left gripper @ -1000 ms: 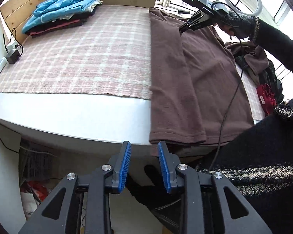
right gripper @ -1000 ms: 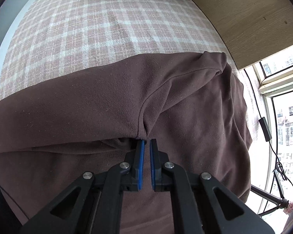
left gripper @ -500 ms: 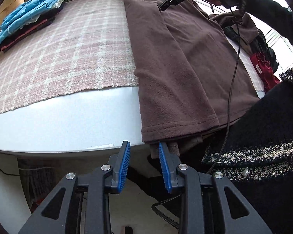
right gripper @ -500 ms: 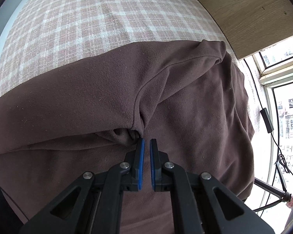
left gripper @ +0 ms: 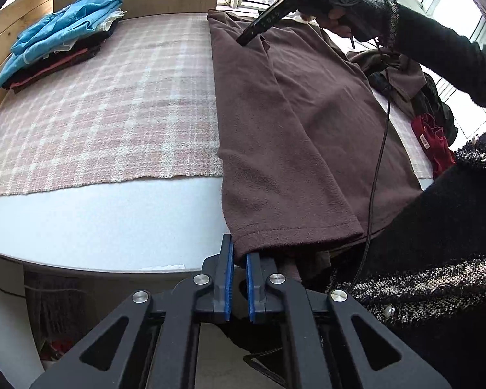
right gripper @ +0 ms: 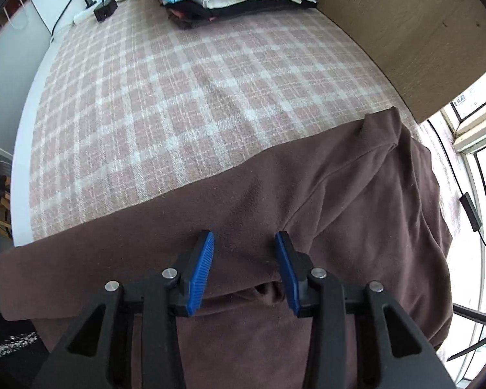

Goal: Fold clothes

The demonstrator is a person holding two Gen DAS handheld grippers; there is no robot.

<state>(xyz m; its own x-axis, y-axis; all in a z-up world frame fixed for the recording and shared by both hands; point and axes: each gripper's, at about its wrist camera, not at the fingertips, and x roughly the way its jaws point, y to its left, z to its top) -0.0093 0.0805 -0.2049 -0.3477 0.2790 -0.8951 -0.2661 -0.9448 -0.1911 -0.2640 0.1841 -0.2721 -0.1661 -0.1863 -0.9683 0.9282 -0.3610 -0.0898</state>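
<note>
One brown fleece (left gripper: 295, 136) lies lengthwise on the right part of the plaid cloth (left gripper: 107, 110), its hem hanging over the white table edge (left gripper: 97, 220) toward me. A sleeve is folded along the fleece's left side, cuff at the hem. My left gripper (left gripper: 239, 256) sits at the hem's left corner, blue pads nearly together with the corner of fabric between them; it looks pinched, narrow gap only. My right gripper (right gripper: 244, 269) hovers over the fleece's far end near the armpit seam, fingers spread wide, nothing held, fabric below them. From the left wrist view that right gripper (left gripper: 243, 39) points down at the shoulder area, held by my hand (left gripper: 337, 16) in a dark sleeve. Beyond the fleece's left edge, across bare plaid, a stack of folded clothes (left gripper: 58, 45) with blue on top sits at the far corner by the wooden board (right gripper: 414, 32). Right of the fleece, a pile of dark and red clothes (left gripper: 434, 129). A power strip (right gripper: 87, 13) lies near the stack.
</note>
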